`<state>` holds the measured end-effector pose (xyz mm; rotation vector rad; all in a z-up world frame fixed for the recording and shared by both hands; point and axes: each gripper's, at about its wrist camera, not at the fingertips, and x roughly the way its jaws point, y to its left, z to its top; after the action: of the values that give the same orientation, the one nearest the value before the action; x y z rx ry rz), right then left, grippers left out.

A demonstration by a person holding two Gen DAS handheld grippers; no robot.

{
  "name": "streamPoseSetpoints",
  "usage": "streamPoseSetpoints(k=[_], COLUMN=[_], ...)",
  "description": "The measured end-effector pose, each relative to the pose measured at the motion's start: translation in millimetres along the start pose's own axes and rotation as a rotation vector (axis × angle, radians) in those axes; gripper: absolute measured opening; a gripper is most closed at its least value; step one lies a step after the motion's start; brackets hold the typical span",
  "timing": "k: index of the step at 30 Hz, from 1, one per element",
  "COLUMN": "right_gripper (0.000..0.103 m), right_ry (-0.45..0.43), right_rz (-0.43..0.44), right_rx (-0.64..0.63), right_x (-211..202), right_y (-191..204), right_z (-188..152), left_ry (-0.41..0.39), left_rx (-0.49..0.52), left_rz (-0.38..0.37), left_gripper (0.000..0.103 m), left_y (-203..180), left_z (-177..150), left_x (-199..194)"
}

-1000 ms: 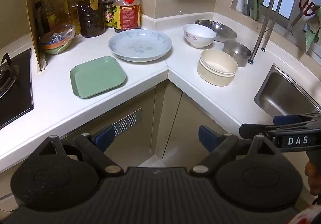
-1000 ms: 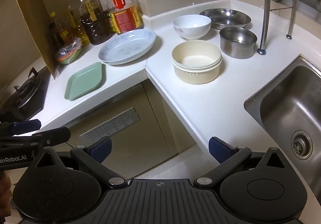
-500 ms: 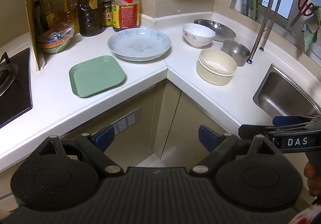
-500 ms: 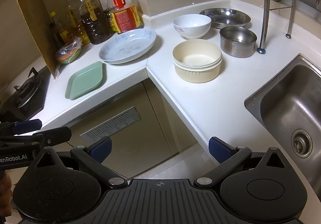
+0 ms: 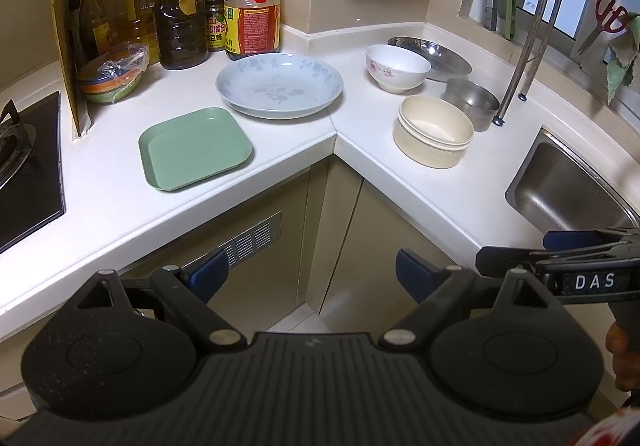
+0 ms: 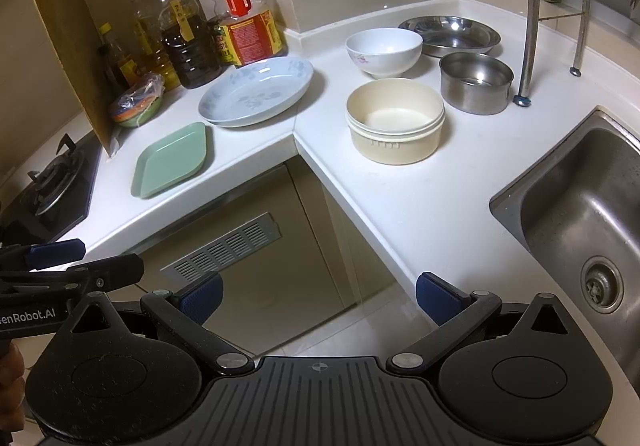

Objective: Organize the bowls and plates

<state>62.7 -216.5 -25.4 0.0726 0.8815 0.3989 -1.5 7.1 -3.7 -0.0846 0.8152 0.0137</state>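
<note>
Hovering short of the worktop (image 5: 420,182), both grippers are empty, so the sorting looks not yet begun. The left gripper (image 5: 310,272) and the right gripper (image 6: 318,296) each have their jaws spread wide with nothing between them, held over the cabinet front, well apart from any dish.

The dishes lie in two groups around the corner. On the left run sit the green tray (image 5: 195,148) and, just behind it, the blue plate (image 5: 279,84). On the right run stand the cream bowl (image 6: 395,126), the white bowl (image 6: 383,50) behind it, the steel tin (image 6: 476,82) beside them, and the steel dish (image 6: 449,35) at the back. The sink (image 6: 580,198) is to the right.

The step in hand seems to be choosing a first piece. A sensible next move would be for the right gripper to reach forward to the cream bowl, the nearest, and pinch its rim; the left could go to the tray, whose low edge calls for a shallow approach.

Readable writing is scant: "DAS" on the right gripper's body in the left view, and "enRobot.AI" on the left gripper's body in the right view. The oil bottle (image 5: 252,6) carries a red and yellow label in Chinese characters, too small to read.
</note>
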Motion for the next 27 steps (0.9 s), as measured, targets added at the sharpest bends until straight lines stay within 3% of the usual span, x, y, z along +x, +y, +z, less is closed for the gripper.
streamPoseSetpoints(k=[27], right_gripper=[0.102], right_ry=[0.007], right_rz=[0.004], right_rx=[-0.006], right_x=[3.7], right_y=[2.1], right_z=[2.5], left_ry=[0.015], left_rx=[-0.015], left_rz=[0.006], left_gripper=[0.089], left_y=[2.1], left_z=[4.5], left_x=[4.3])
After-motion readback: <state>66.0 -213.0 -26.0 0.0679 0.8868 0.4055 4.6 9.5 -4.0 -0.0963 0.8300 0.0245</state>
